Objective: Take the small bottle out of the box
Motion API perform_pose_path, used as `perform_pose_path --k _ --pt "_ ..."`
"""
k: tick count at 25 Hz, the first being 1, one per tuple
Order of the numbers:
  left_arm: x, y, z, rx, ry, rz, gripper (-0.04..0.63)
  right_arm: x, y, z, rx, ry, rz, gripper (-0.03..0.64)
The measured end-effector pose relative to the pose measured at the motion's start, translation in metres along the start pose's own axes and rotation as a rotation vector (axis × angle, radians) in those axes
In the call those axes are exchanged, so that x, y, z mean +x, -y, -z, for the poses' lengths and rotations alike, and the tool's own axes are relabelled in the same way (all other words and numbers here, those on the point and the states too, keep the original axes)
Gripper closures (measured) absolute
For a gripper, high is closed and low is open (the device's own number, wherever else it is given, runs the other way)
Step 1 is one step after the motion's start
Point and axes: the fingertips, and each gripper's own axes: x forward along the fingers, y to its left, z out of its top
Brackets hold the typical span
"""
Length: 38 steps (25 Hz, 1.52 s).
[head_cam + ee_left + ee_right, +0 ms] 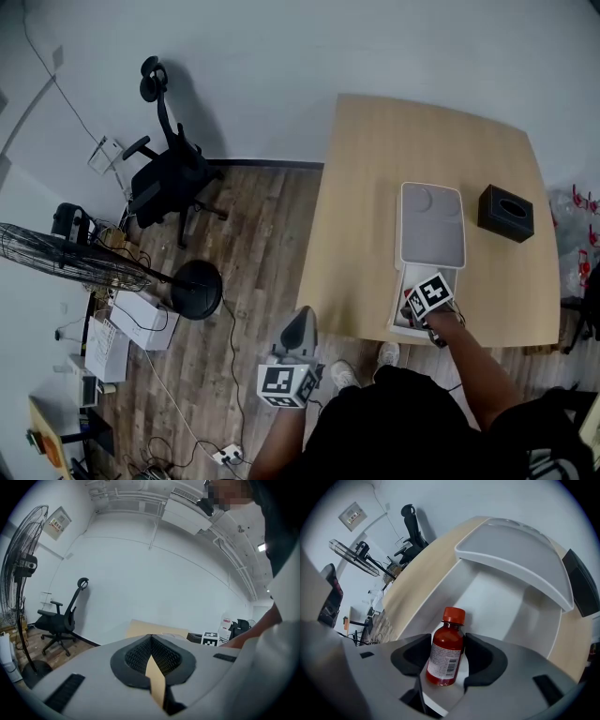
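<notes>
wood-plank floor point(253, 244) fills the left half of the head view, with a standing fan point(75, 258) at the far left and a black office chair point(169, 178) against the white wall just beyond it. nearer the middle, the left gripper point(300, 323) hangs over the floor beside the table edge, well apart from the box; in its own view the two dark pads meet at their tips with nothing between them (only a sliver of the tabletop shows through the slit below).

to the right stands the pale wooden table point(375, 187). on it, close to the near edge, sits the white box point(398, 300), open, its lid point(431, 234) swung back on the far side. a black tissue box point(506, 213) lies just to the right of the lid, apart from it.

the right gripper point(448, 651) reaches down into the box. its jaws stand partly apart and both pads press on the sides of the small bottle point(443, 658), which stands upright inside the box, near its front wall. the bottle is dark red with an orange-red cap point(453, 614) and a white label point(440, 660) carrying a barcode; the cap rises clear above the pads.
</notes>
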Motion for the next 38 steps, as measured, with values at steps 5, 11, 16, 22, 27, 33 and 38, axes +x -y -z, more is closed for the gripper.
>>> perform_pose_path --k 5,11,16,22,27,33,38 --pt "-0.001 0.001 0.000 0.012 -0.006 0.005 0.580 -0.006 0.003 -0.002 0.000 0.063 0.016 0.394" --pt "0.004 0.010 0.003 0.014 -0.018 0.016 0.580 -0.031 0.008 -0.013 -0.012 0.201 0.039 0.394" --pt "0.008 0.011 0.003 0.020 -0.027 0.021 0.580 -0.073 -0.002 -0.037 -0.068 0.405 0.083 0.394" --pt "0.013 0.015 -0.001 0.041 -0.022 0.012 0.580 -0.132 -0.016 -0.066 -0.145 0.690 0.123 0.394" --pt "0.017 0.024 -0.014 0.080 0.004 0.005 0.580 -0.191 -0.034 -0.085 -0.220 0.946 0.133 0.394" --pt "0.026 0.043 -0.032 0.125 0.029 0.033 0.580 -0.262 -0.048 -0.093 -0.285 1.212 0.158 0.394" --pt "0.027 0.054 -0.049 0.171 0.057 0.044 0.580 -0.311 -0.059 -0.089 -0.346 1.385 0.165 0.394"
